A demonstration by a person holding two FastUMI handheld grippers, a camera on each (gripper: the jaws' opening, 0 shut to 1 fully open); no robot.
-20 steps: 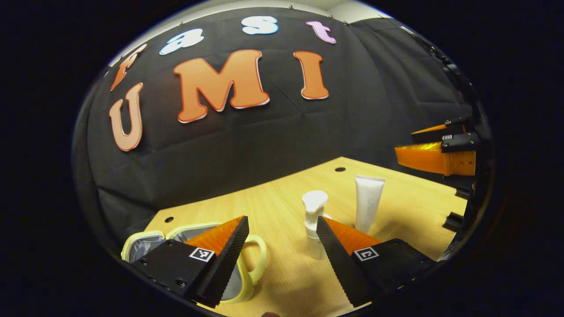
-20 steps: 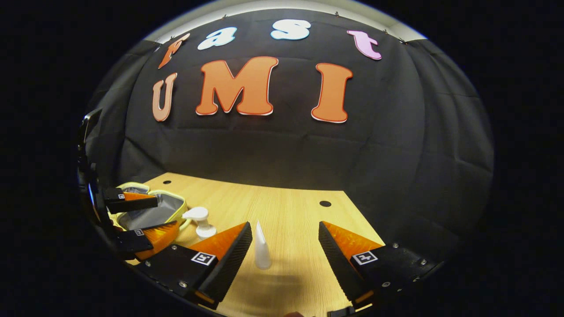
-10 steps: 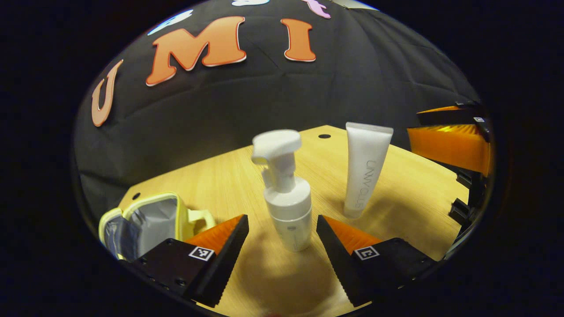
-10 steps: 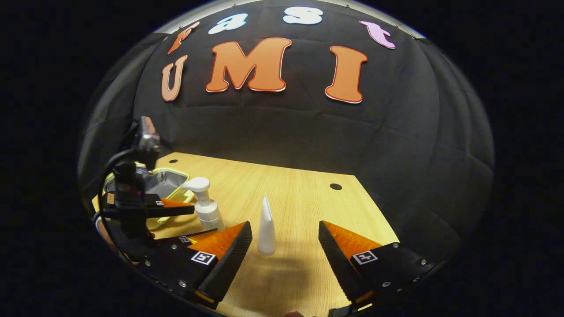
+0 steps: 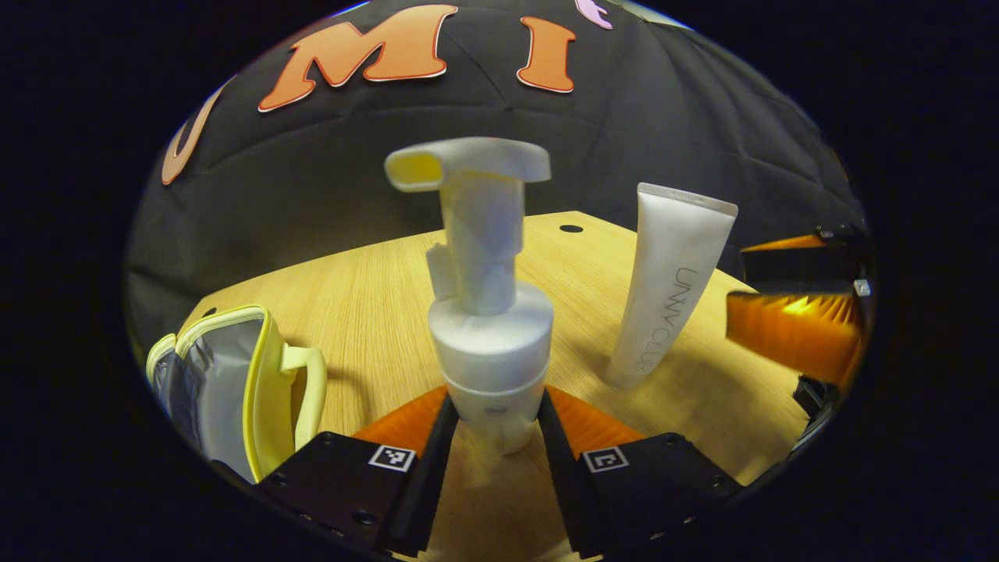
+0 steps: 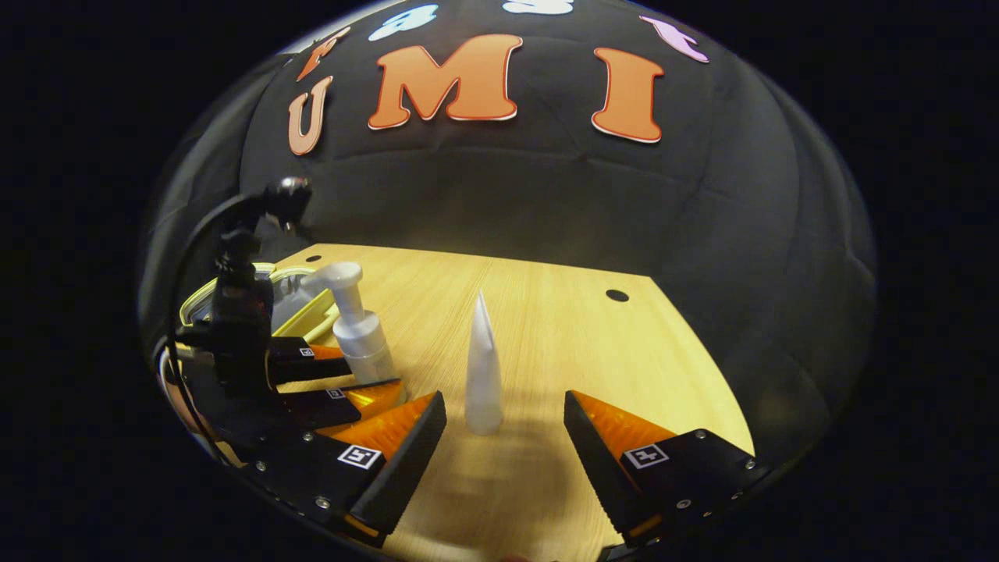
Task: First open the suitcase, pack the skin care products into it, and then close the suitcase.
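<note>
- Left gripper view: the left gripper stood at the bottom centre with its two fingers closed against the lower body of the pump bottle, one on each side. The bottle stood upright on the table, and the grip was low on it. The tall pump head could tip the bottle over at lifting, because most of its height was above the fingers.
- Same view: the suitcase lay open at the lower left, just beside the gripper. The tube stood on its cap at the right and leaned a little. A sideways swing of the bottle could knock it down.
- Right gripper view: the right gripper was wide open and held nothing, with the tube ahead of it, between the lines of its fingers. The narrow tube could fall if one finger touched it first.
</note>
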